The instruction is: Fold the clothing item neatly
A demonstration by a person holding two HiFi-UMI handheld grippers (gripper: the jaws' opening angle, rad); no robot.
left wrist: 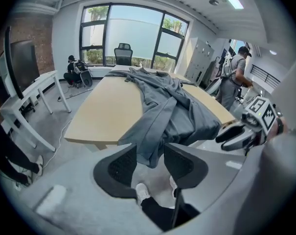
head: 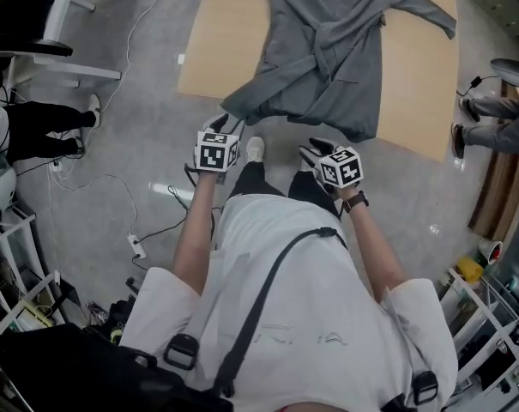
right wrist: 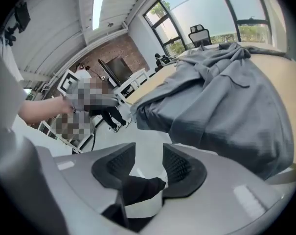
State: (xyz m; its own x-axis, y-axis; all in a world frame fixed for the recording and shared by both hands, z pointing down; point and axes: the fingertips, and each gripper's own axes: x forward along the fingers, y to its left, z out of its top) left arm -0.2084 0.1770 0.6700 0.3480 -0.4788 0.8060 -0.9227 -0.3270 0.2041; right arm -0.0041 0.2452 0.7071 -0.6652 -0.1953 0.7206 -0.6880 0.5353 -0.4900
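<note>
A grey robe-like garment [head: 328, 50] lies spread on the light wooden table [head: 220, 50], its hem hanging over the near edge. In front of that edge my left gripper [head: 220, 127] is open just below the garment's hanging left corner [left wrist: 152, 146]. Its jaws [left wrist: 150, 156] frame the corner without touching it. My right gripper [head: 314, 151] is open too, a little short of the hem, with nothing between its fingers. In the right gripper view [right wrist: 148, 161] the garment [right wrist: 221, 102] fills the upper right, apart from the jaws.
White desks [head: 66, 63] and a seated person [head: 36, 127] are at the left. Another person's legs [head: 491, 131] are at the right, beside the table. Cables and a power strip [head: 137, 245] lie on the grey floor, and shelving [head: 491, 316] stands at the lower right.
</note>
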